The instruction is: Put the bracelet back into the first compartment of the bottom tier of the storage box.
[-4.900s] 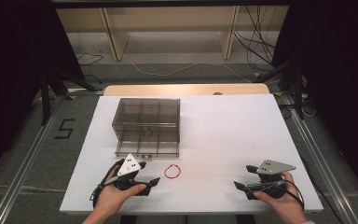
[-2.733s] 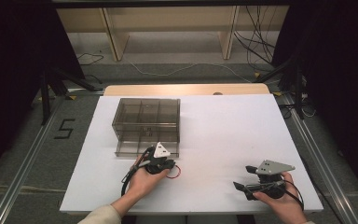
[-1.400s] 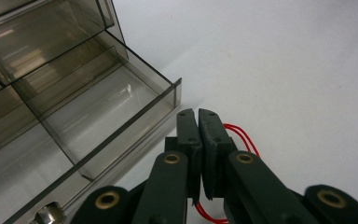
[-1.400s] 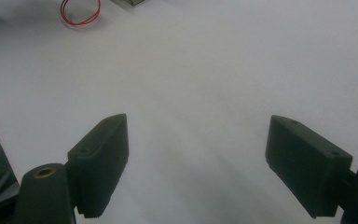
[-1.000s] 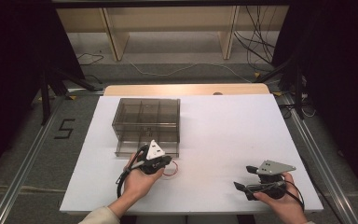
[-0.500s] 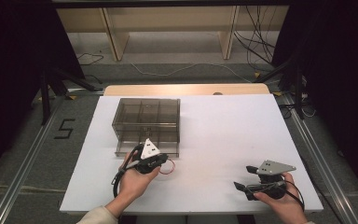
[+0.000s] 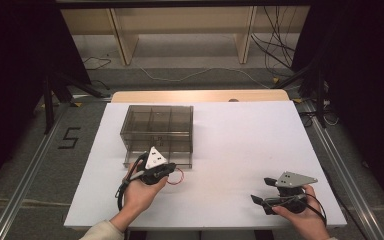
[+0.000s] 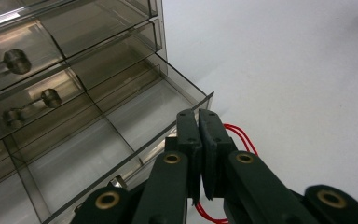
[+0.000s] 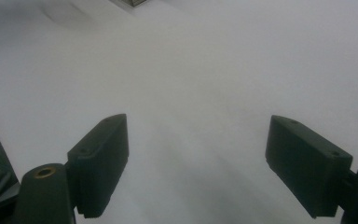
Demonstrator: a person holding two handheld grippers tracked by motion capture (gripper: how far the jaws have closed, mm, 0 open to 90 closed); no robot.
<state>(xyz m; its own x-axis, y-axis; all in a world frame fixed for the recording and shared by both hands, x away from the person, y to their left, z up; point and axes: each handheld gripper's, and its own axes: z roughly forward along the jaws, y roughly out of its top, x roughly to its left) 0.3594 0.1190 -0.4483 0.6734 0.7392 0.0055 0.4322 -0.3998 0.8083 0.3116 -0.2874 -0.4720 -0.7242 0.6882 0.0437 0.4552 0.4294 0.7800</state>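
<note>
A smoked clear plastic drawer cabinet (image 7: 157, 125) stands on the white table (image 7: 240, 135), left of centre. Its lower right drawer (image 8: 121, 140) is pulled out, with bare divided compartments. My left gripper (image 7: 168, 170) (image 8: 198, 116) hovers at that drawer's front right corner, shut on a thin red rubber band (image 7: 178, 176) (image 8: 240, 136) that loops out beside and below the jaws. My right gripper (image 7: 263, 193) (image 9: 198, 123) rests near the table's front right, open, with only bare table between its fingers.
Other drawers (image 8: 37, 93) with round knobs are closed above the open one. A wooden shelf unit (image 7: 180, 30) and cables lie beyond the table's far edge. Metal rails (image 7: 25, 170) run along both sides of the table.
My left gripper went right to the red band on the table, shut on it, lifted it and carried it back left to the open drawer. The right gripper has stayed put.
</note>
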